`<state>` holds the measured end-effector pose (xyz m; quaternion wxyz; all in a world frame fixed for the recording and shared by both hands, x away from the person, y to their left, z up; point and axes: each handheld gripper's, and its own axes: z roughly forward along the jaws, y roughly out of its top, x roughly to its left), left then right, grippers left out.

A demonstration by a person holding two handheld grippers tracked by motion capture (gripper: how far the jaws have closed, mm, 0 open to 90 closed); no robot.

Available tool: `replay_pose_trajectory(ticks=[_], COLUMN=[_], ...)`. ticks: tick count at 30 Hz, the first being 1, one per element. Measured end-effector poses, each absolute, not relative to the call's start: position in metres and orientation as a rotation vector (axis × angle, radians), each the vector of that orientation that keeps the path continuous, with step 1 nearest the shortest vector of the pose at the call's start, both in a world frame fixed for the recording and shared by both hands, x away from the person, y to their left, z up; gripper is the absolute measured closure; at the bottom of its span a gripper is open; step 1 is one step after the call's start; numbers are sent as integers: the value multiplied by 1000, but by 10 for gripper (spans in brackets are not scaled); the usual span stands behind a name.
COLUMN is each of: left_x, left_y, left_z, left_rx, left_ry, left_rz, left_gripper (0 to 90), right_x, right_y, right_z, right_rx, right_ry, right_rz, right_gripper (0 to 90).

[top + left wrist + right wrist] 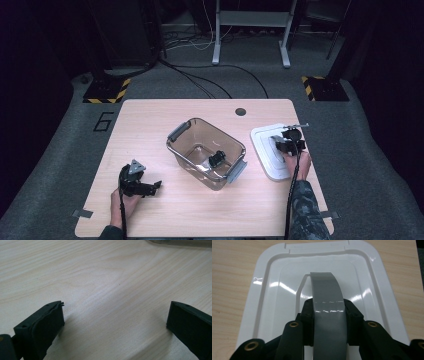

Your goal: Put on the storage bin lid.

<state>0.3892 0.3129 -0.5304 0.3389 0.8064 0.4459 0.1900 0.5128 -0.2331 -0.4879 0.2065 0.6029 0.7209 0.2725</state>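
Two grippers are in my hands at the wooden table. I start on the left side. My left gripper sits low by the near left part of the table, held in my left hand. Its jaws are spread wide apart with nothing between them. In the left gripper view I see bare wood under the jaws, and a bit of the box edge far up at the top right.

Next, in the middle of the table, stands a clear plastic box with grey latches on two ends. It sits a bit turned. A small black thing lies inside it on the bottom. I cannot tell what that thing is.

Then, on the right side, a white lid lies flat on the table, just beside the box but not touching it. The lid has a grey handle in its middle. My right gripper is over the lid, held in my right hand. In the right gripper view its jaws are pinching the grey handle from both sides, with the pads pressed on it. The lid lies flat on the wood.
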Motion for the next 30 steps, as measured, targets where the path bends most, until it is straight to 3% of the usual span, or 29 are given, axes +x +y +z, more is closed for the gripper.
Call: replay_pose_trajectory(ticks=[30], left_x=[389], left_y=[312], left_z=[-531], left_rx=[2079], left_ry=[1174], left_rz=[490], left_gripper=[10], right_x=[496], right_y=[-211], right_z=[-396], right_rx=[1442], right_ry=[2040], right_rz=[842], right_gripper=[669])
